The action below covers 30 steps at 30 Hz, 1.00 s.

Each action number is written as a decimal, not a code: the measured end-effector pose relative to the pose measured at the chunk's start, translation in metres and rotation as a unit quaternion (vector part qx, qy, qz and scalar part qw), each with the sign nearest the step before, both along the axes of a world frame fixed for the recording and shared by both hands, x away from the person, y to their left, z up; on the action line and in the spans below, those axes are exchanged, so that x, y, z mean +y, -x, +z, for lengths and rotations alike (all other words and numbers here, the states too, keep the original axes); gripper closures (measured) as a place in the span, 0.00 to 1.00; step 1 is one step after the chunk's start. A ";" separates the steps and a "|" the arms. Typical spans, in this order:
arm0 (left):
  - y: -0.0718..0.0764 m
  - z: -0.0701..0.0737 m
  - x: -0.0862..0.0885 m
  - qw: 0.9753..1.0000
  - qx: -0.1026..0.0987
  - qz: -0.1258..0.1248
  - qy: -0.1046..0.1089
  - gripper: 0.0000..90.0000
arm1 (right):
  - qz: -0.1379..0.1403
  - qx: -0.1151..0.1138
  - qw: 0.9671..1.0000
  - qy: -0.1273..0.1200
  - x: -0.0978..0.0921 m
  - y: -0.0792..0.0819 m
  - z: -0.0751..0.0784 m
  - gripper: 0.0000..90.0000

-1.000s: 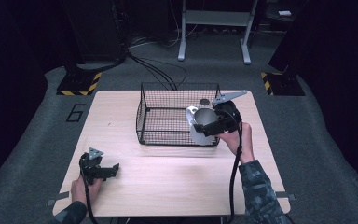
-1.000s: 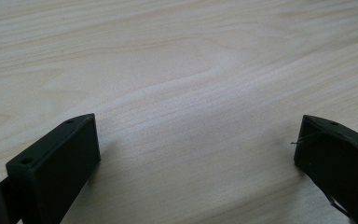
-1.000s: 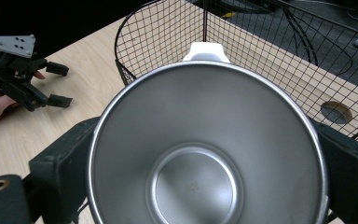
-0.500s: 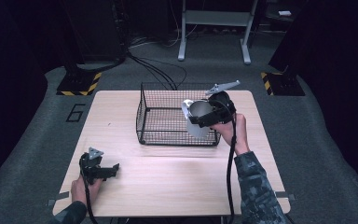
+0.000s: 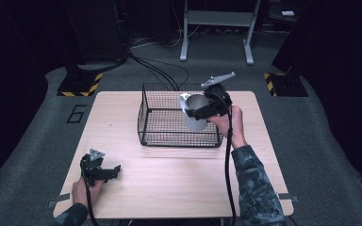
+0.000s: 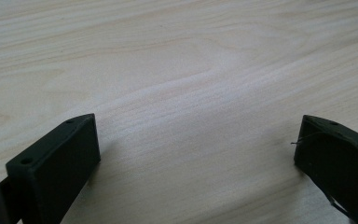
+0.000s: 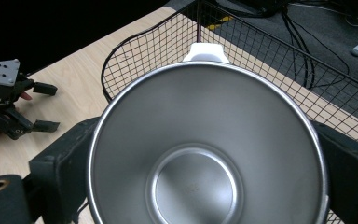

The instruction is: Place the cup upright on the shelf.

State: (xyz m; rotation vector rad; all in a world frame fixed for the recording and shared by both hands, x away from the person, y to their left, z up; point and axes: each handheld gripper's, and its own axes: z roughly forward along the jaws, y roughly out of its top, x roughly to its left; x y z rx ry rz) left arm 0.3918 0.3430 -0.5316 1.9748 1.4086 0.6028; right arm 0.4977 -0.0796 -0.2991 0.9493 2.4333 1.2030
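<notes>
My right gripper (image 5: pixel 201 112) is shut on a shiny steel bowl (image 5: pixel 194 112), held tilted above the right part of a black wire basket (image 5: pixel 166 139). In the right gripper view the steel bowl (image 7: pixel 205 149) opens toward the camera, clamped between both black jaws, with the wire basket (image 7: pixel 135 51) behind and below it. Near the table's front left, my left gripper (image 5: pixel 111 171) rests low on the wood, open. The left gripper view has its two fingertips (image 6: pixel 56 163) wide apart over bare wood, nothing between them. My left gripper (image 7: pixel 39 106) is also seen far off in the right gripper view.
The light wooden table (image 5: pixel 169 188) has free room in front of the basket. Black cables (image 5: pixel 155 70) and a grey stand (image 5: pixel 217 28) lie on the floor behind. Yellow-black striped blocks (image 5: pixel 78 84) sit off the back corners.
My right gripper has lifted the bowl and carried it left, from the basket's right rim to above its interior. The left gripper has stayed put.
</notes>
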 end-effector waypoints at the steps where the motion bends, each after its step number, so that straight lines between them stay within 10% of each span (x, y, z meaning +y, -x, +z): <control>1: 0.000 0.000 0.000 1.000 -0.001 0.000 0.000 0.00 | 0.002 -0.001 1.000 0.002 0.001 -0.003 0.000 0.06; 30: 0.000 0.000 0.000 1.000 -0.001 -0.003 -0.006 0.00 | -0.020 0.017 0.999 0.020 0.018 -0.046 -0.005 0.06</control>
